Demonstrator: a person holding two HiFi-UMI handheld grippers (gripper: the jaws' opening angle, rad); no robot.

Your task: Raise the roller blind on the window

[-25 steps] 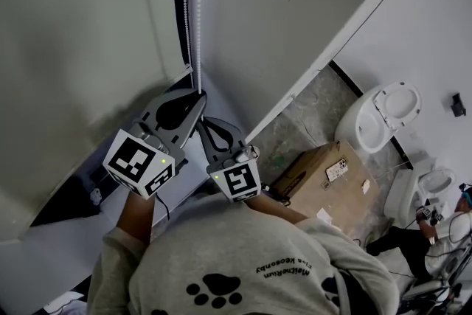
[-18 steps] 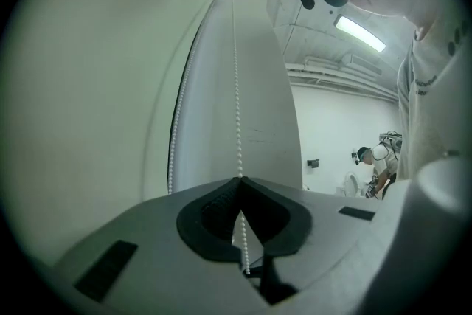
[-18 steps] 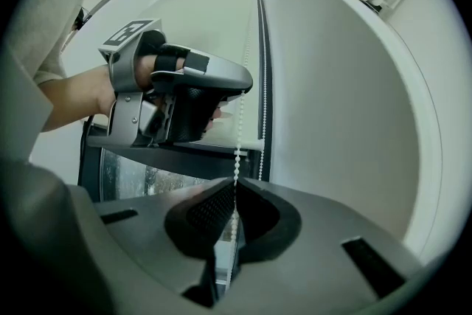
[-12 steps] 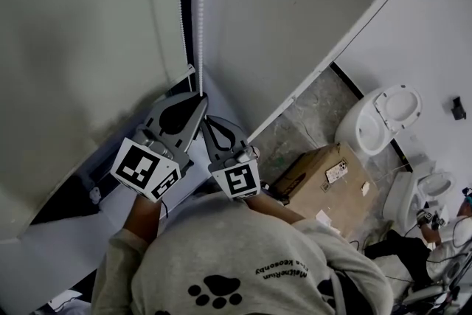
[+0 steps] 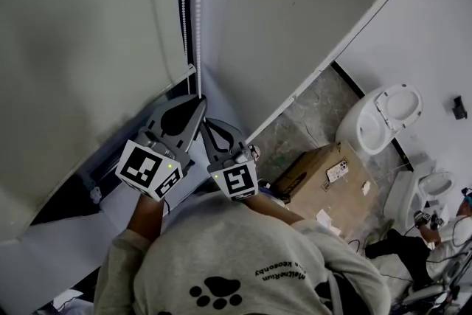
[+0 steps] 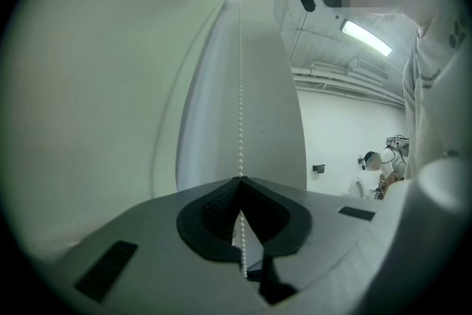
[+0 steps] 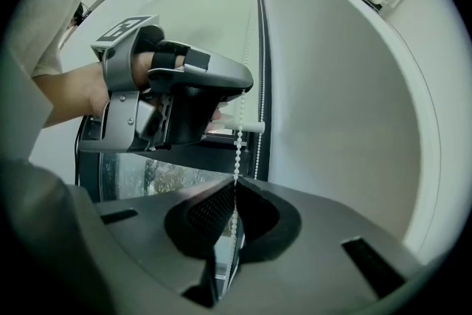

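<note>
At the side edge of the window, your left gripper (image 5: 198, 97) is clenched on one strand of the bead chain (image 5: 198, 11). Its jaws meet at the tips, with beads running up out of the nip and down through the hollow behind. Your right gripper (image 5: 205, 122) sits just below it, clamped on the same strand, with the chain dropping straight into its closed tips. The free strand (image 5: 184, 4) hangs just beside, untouched. The roller blind (image 5: 81, 48) hangs low. Its bottom bar (image 7: 249, 127) is about level with the grippers, and window glass (image 7: 140, 173) shows beneath.

Handling, judged:
- The chain is light and limp, so it takes load only in tension. Pull along its own line, not sideways.
- The beads look small and smooth. Expect slip through the pads unless a bead seats just above the nip.
- The chain is probably plastic, so avoid jerks.
- Take hold high on the held strand and alternate the grippers.
- The blind fabric is likely light, and most of the resistance should come from the roller mechanism.
</note>
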